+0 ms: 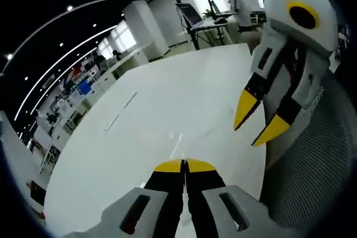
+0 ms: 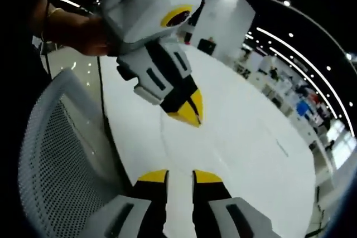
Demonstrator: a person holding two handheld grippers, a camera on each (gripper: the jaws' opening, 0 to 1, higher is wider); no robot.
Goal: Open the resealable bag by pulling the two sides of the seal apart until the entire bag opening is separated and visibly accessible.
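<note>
My left gripper hangs over the white tabletop, jaws pressed together; my right gripper is spread, beside a mesh chair. I cannot make out the bag

table: smooth glossy white | chair back: white mesh | left tool: matt plastic, yellow tips

Parted right tongs, closed left tongs over white table.
</note>
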